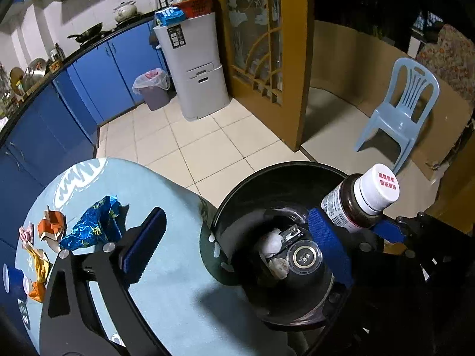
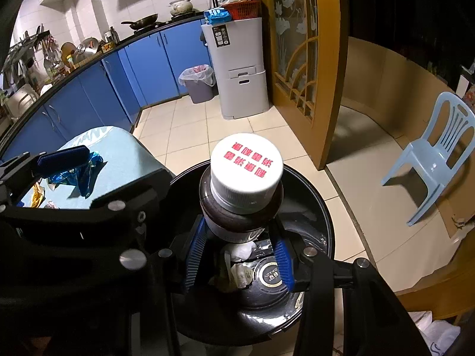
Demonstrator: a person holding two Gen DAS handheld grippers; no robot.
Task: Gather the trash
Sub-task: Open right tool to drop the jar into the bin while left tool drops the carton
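blue chair [image 1: 399, 109], grey cabinet [image 1: 194, 65], wok [image 2: 142, 21]

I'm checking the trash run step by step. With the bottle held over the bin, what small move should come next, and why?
Probably open the right gripper to drop the brown white-capped bottle. Its jaws clamp the bottle right above the round black bin, which already holds scraps, and the left gripper is open and empty, clear of the bottle.
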